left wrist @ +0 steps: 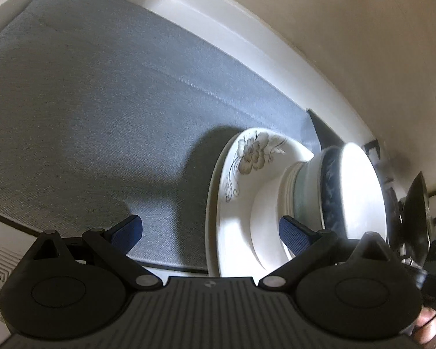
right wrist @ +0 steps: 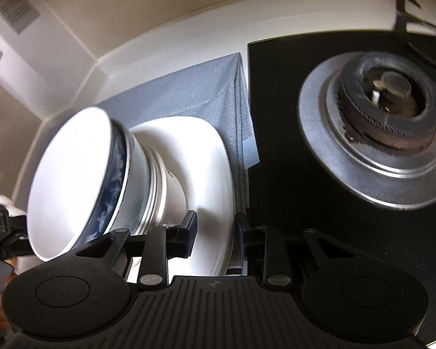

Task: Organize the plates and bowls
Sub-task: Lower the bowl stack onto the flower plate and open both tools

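A stack of glazed ceramic dishes is shown on a woven grey-blue mat (left wrist: 107,93). At the base a white square plate (right wrist: 215,157) with rounded corners is seen, carrying a round plate (left wrist: 247,157) printed with a grey flower motif; above these, nested bowls are topped by a smooth white bowl with a blue patterned band (right wrist: 113,180). The left gripper (left wrist: 210,232) is spread wide, its ribbed blue pads on either side of the stack's near left edge, nothing clamped. The right gripper (right wrist: 216,232) is partly closed astride the square plate's rim; contact cannot be told. To its right, a black glass hob (right wrist: 276,116) with a metal burner (right wrist: 386,116) is visible. No writing is legible.
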Available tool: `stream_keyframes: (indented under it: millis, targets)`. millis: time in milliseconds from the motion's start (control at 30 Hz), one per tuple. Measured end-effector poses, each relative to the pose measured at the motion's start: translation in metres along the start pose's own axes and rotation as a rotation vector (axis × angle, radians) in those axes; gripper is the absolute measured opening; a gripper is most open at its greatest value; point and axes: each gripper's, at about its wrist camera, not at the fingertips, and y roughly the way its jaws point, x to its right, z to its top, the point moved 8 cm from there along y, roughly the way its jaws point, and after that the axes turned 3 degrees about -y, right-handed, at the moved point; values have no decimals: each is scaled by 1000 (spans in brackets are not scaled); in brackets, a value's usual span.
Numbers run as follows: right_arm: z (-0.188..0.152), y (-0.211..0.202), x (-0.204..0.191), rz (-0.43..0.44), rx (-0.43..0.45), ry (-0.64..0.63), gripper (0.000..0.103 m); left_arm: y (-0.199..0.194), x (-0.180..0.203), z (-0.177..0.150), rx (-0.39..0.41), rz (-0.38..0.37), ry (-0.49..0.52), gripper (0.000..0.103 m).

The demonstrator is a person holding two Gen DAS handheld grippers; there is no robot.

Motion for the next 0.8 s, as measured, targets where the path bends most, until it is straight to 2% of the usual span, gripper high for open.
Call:
stream_keyframes:
  millis: [133, 467, 567, 667, 700, 800]
  targets:
    - [-1, 2, -8, -26, -10, -24, 33, -1, -1, 3, 0, -5, -21, 99]
    - [6, 19, -28, -17, -20, -49, 33, -17, -17, 9, 27, 15, -50, 100]
    - [8, 21, -29, -15, -21, -42, 36, -29, -17, 8, 40, 14, -37, 101]
    - [8, 16, -31, -27, -11, -54, 40, -45, -13, 10, 68, 41, 17, 102]
    - [8, 13, -33, -34, -2, -68, 48, -52, -10, 9, 78, 66, 56, 102]
    - [7, -1, -41, -97, 39, -130, 54, -69, -3, 5, 113, 141, 196, 103]
